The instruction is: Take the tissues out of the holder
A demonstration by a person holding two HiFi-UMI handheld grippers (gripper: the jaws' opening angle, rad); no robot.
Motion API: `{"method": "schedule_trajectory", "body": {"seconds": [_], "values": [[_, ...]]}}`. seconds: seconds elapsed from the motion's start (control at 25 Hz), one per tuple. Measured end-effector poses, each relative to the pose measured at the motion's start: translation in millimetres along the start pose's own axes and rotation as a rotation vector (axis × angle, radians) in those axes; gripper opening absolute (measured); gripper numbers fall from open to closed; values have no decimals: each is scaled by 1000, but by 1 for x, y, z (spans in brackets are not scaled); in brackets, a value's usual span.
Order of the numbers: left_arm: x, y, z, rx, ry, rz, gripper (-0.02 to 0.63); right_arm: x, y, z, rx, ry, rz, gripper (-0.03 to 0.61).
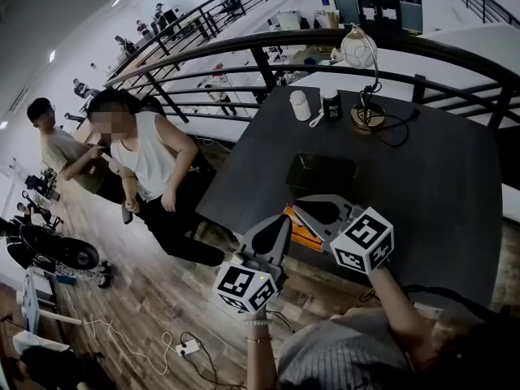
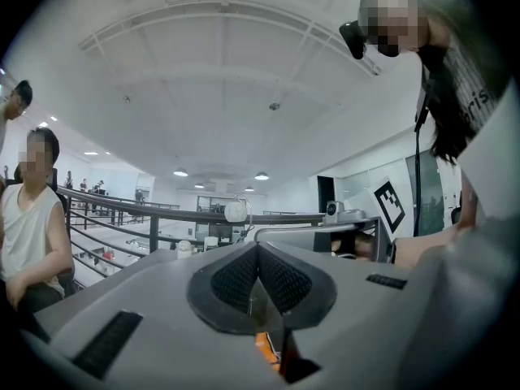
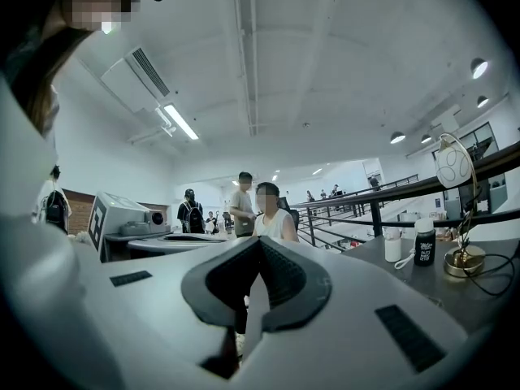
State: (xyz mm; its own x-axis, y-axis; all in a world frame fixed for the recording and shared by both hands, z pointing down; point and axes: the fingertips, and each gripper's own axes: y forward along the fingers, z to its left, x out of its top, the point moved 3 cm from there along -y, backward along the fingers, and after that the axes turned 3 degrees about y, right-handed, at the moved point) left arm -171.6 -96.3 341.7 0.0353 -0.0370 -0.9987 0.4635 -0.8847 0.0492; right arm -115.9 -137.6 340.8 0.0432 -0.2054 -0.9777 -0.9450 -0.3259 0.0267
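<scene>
A black box-shaped tissue holder (image 1: 321, 173) sits in the middle of the dark table (image 1: 439, 193); no tissue shows on it. Both grippers hover at the table's near left edge, short of the holder. In the head view my left gripper (image 1: 282, 225) points up and away with its jaws together, while my right gripper (image 1: 301, 211) lies beside it, pointing left. An orange object (image 1: 302, 232) lies under them. In its own view the left gripper (image 2: 258, 257) has its pads touching, with a bit of orange (image 2: 265, 349) below. Nothing sits between the shut pads of the right gripper (image 3: 258, 252).
At the table's far side stand a globe lamp (image 1: 358, 49) on a brass base, a white bottle (image 1: 300, 104) and a dark bottle (image 1: 329, 102). A black railing (image 1: 244, 51) runs behind. To the left, people (image 1: 146, 157) sit on a wooden floor (image 1: 146, 299) below.
</scene>
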Motion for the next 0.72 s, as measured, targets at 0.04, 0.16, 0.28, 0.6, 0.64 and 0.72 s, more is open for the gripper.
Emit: {"method": "schedule_trajectory", "body": {"seconds": [0.04, 0.16, 0.28, 0.6, 0.64, 0.72], "values": [[0, 1, 0, -1, 1, -1, 8, 0, 0, -1, 1, -4, -1, 12], [2, 6, -1, -7, 4, -4, 8, 1, -1, -4, 4, -10, -5, 12], [3, 9, -2, -12, 7, -5, 8, 0, -1, -7, 6, -13, -5, 12], [7, 17, -2, -11, 15, -6, 8, -1, -2, -14, 15, -10, -4, 12], [7, 18, -2, -12, 15, -4, 8, -2, -2, -15, 16, -10, -4, 12], [5, 20, -2, -13, 16, -2, 8, -4, -1, -16, 18, -10, -4, 12]]}}
